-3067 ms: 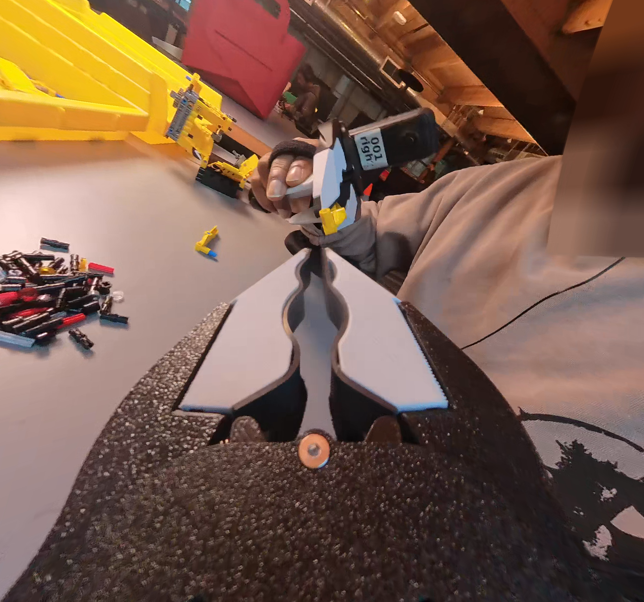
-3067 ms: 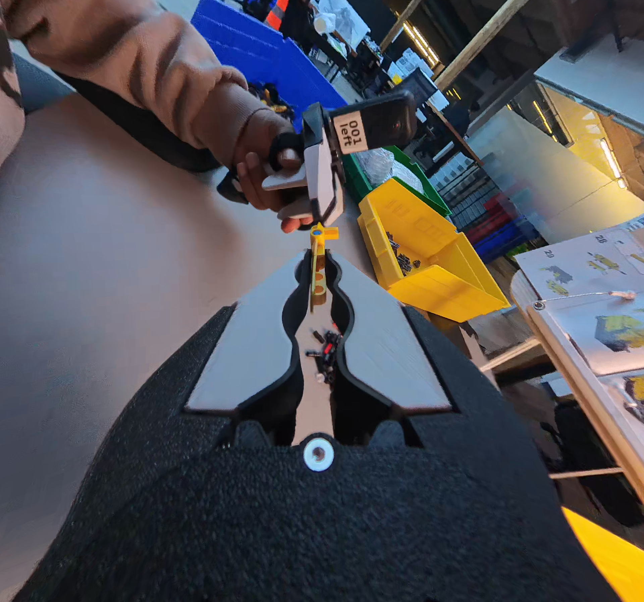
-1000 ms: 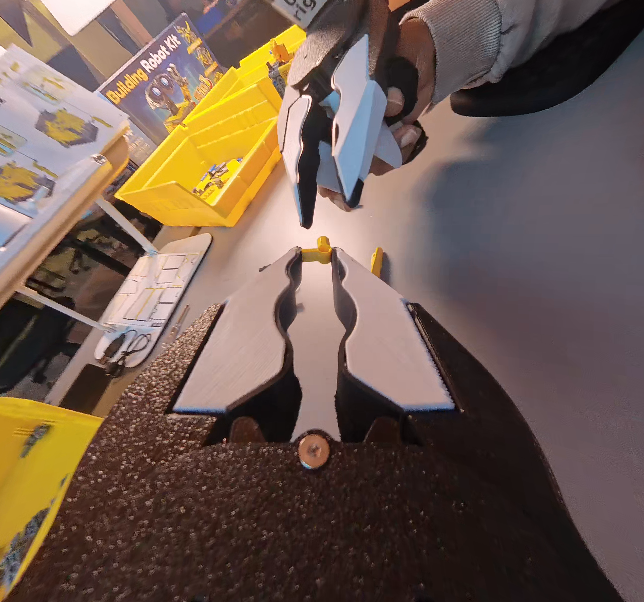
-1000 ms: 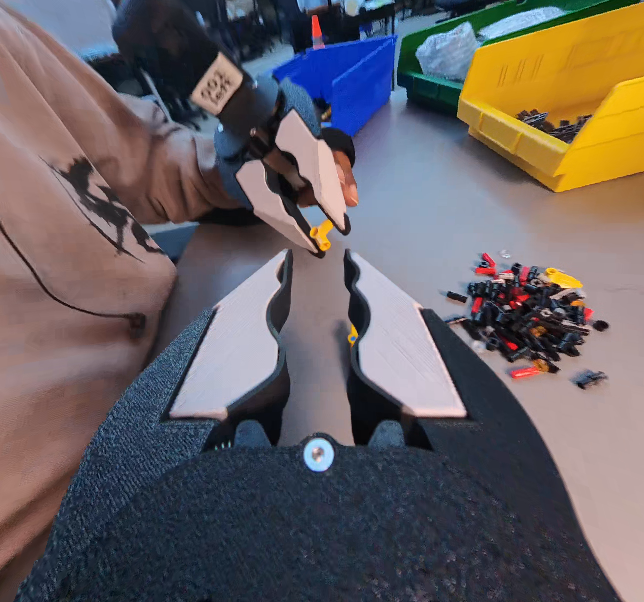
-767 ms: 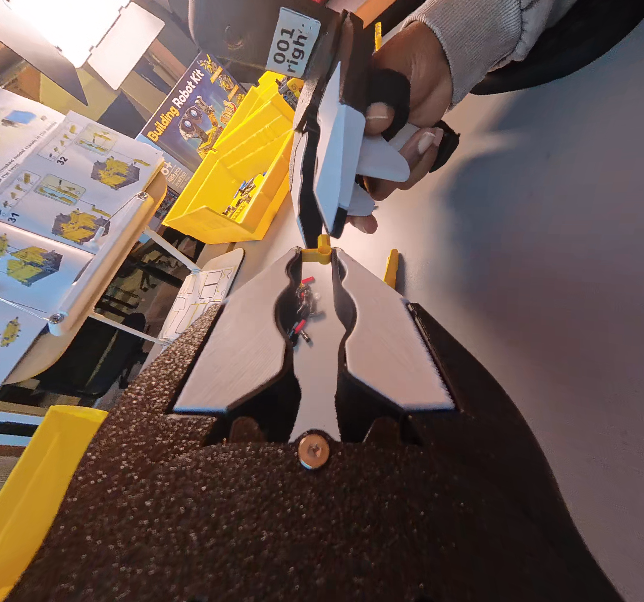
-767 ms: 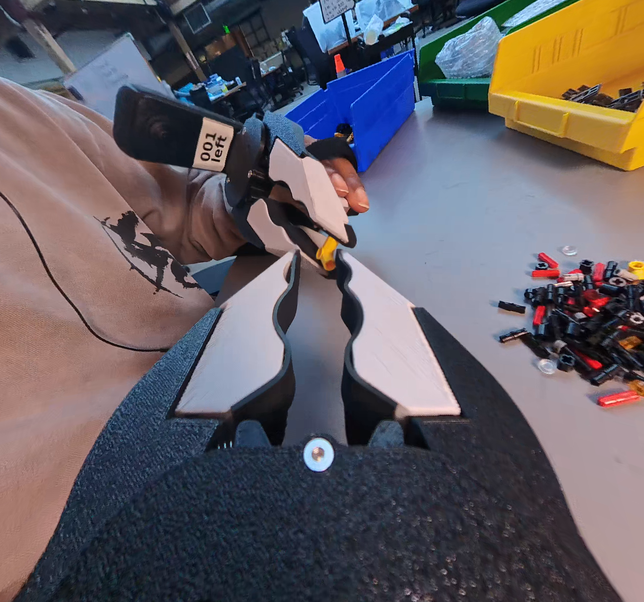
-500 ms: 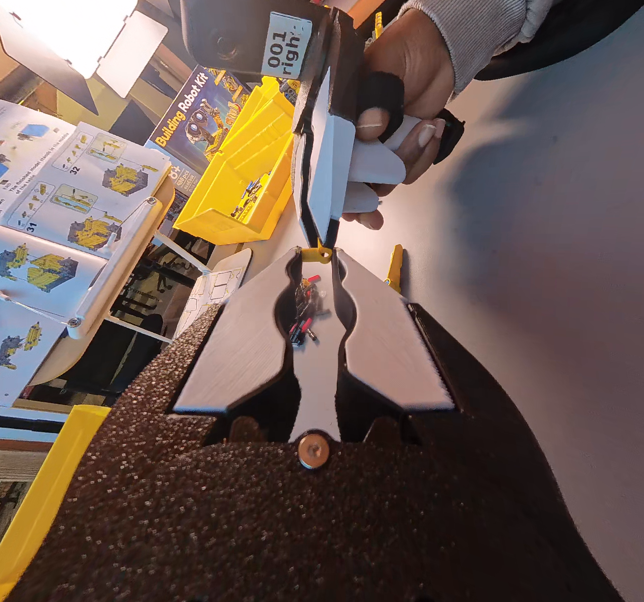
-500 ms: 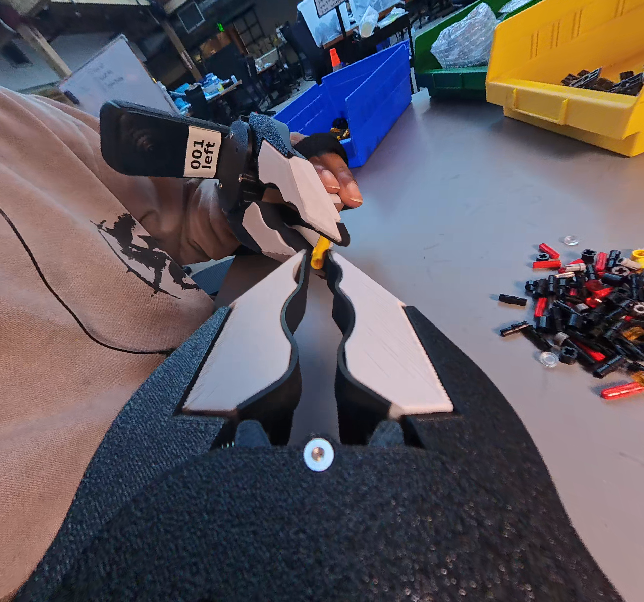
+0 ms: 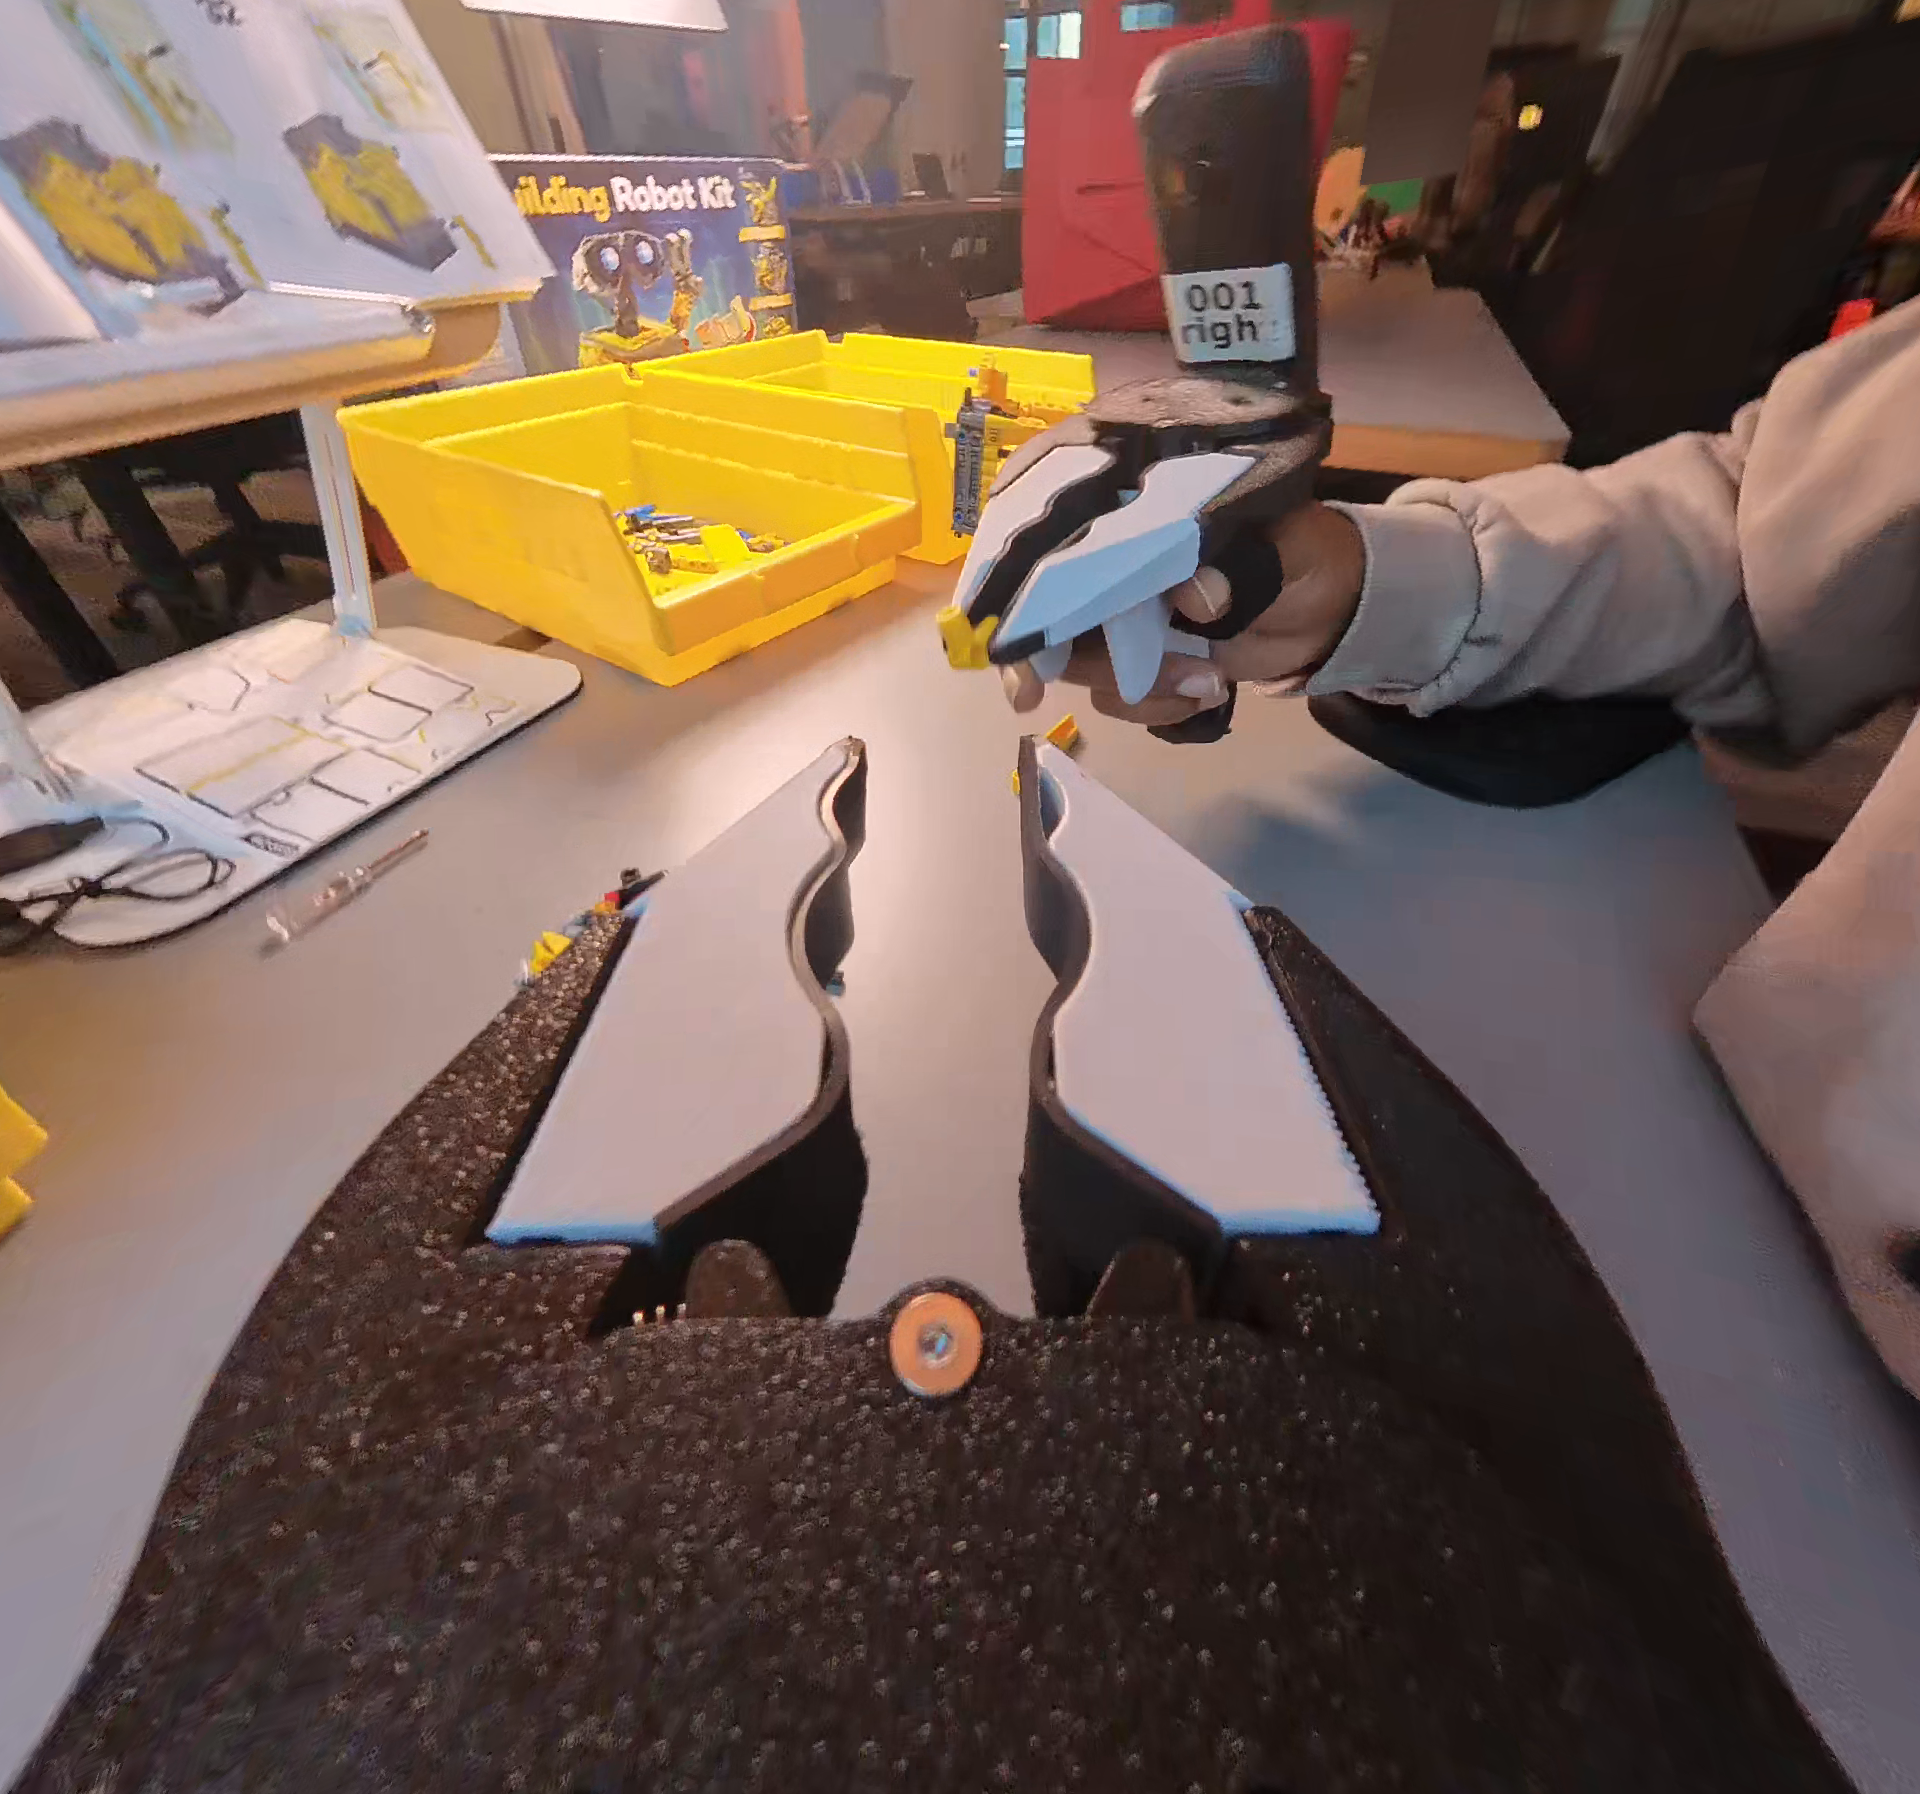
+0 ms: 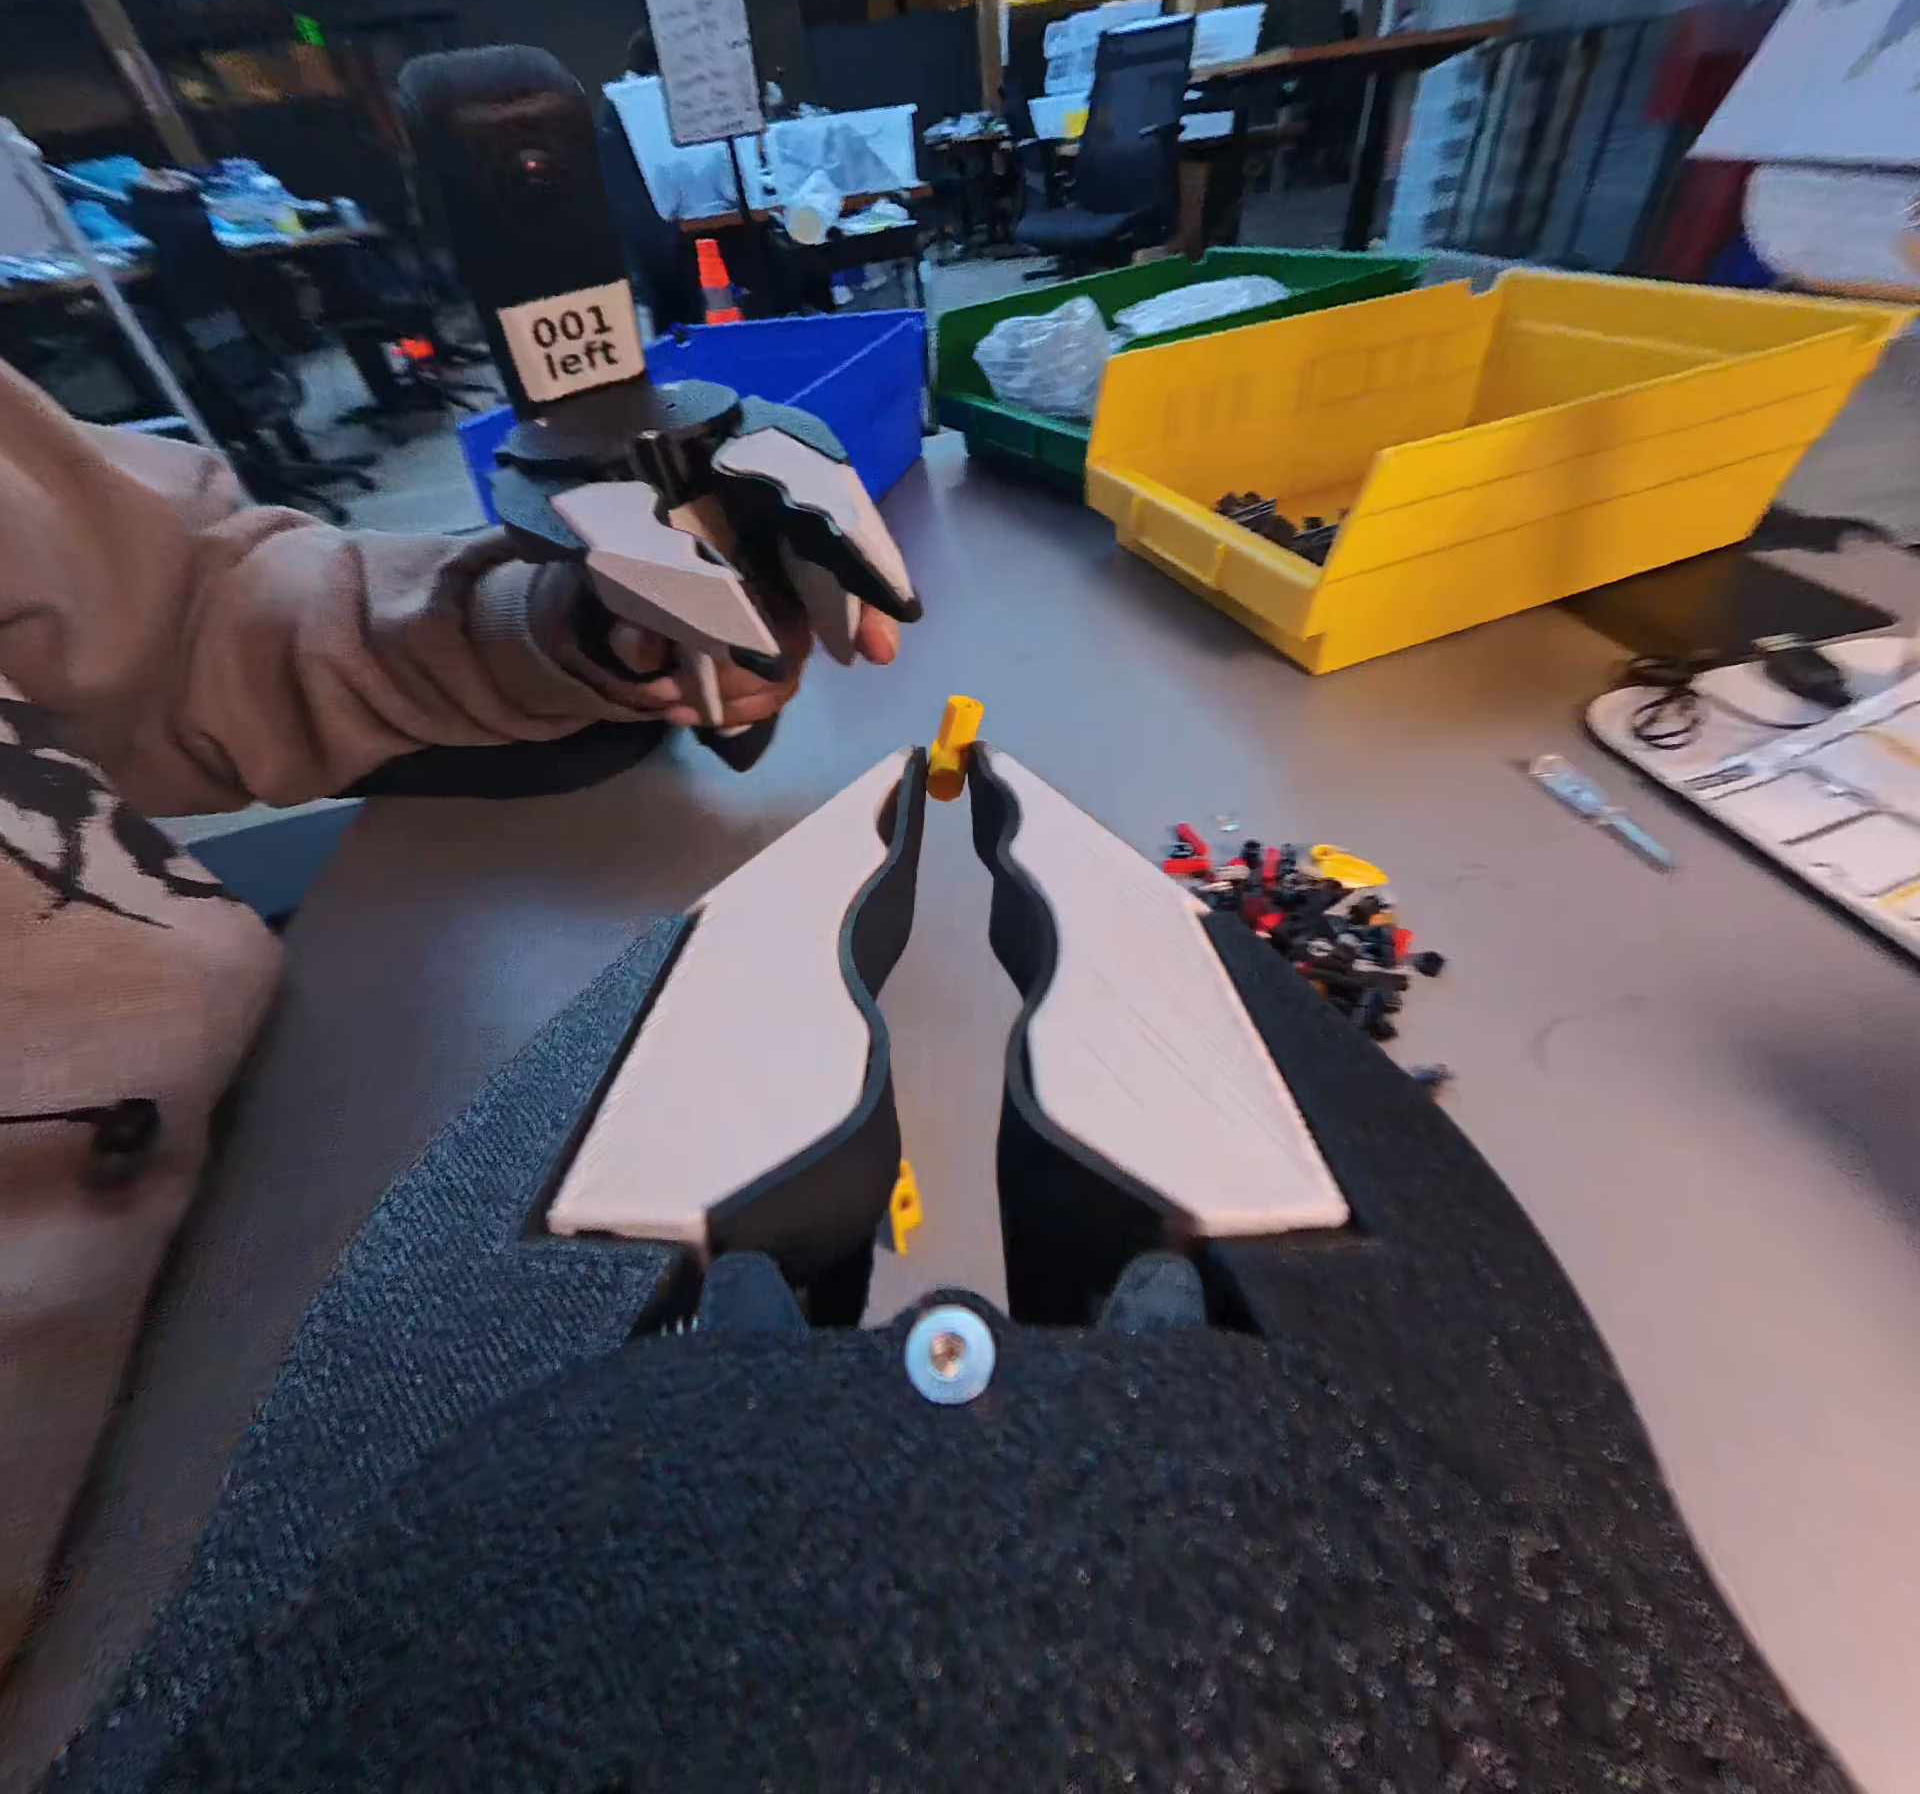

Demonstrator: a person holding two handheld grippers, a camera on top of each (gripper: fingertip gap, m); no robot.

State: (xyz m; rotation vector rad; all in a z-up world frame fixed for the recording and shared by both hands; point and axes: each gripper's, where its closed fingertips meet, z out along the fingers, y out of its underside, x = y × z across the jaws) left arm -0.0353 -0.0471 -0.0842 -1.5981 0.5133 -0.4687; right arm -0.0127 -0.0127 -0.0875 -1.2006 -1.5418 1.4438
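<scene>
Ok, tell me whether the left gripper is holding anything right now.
No: the left gripper has its fingers spread apart with only bare table between them, while the right gripper pinches the yellow piece.

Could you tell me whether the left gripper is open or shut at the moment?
Open. The left gripper has a wide gap between its fingertips with only bare table showing through; the right wrist view also shows its fingers spread and empty.

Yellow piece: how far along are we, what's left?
Done: the right tool is shut on the yellow piece, clear of the table. In hand: only that; the left tool is open and empty. Left: another yellow part and the pile of small parts lie loose.
</scene>
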